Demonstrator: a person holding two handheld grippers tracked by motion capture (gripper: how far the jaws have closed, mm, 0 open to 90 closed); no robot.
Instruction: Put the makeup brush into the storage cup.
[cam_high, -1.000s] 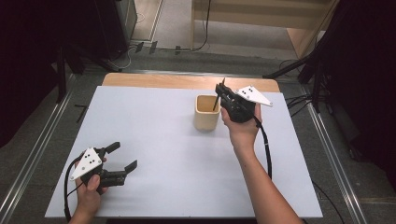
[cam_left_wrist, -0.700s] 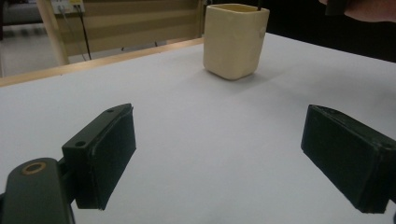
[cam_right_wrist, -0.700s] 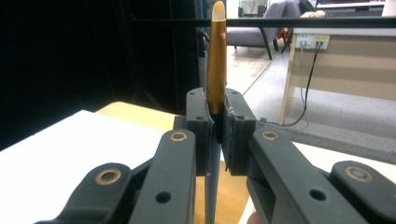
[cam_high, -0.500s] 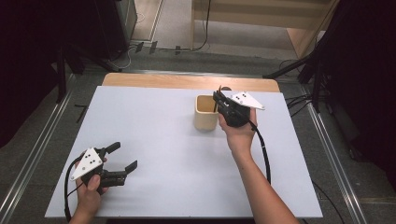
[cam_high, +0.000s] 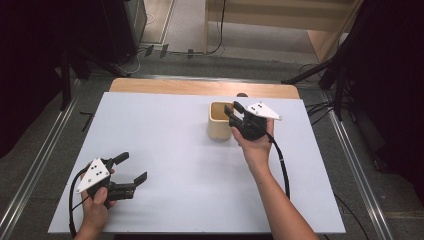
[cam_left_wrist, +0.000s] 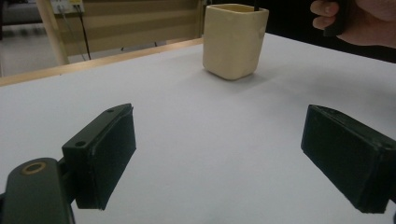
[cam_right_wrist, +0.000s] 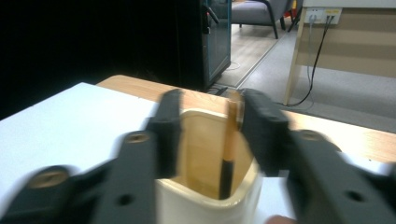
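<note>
Right gripper view looks along the right gripper (cam_right_wrist: 210, 126), and its two black jaws stand apart with a gap between them. A thin stick (cam_right_wrist: 229, 149) stands in that gap. It looks like a pen or brush, with a wood-colored top and a dark lower end. It is close to one jaw, but the blur stops me from telling if it touches. The jaws do not press it from both sides, so I judge that the stick is loose.

The stick stands almost straight up and leans a little. Its low end is down inside the cup (cam_right_wrist: 205, 186), right under the jaws. So the stick's long way runs up and down, and the gripper sits over the cup's mouth.

From the high view, the right gripper (cam_high: 239, 116) is at the cup (cam_high: 220, 120), on its right side, at the far part of the table (cam_high: 165, 150). The left gripper (cam_high: 131, 167) is open wide (nothing in it) at the near left corner, well apart from the cup. The right hand is the near one.

If the stick is to come out, the jaws must shut on it and lift straight up. If it is to stay, the gripper only needs to rise.
</note>
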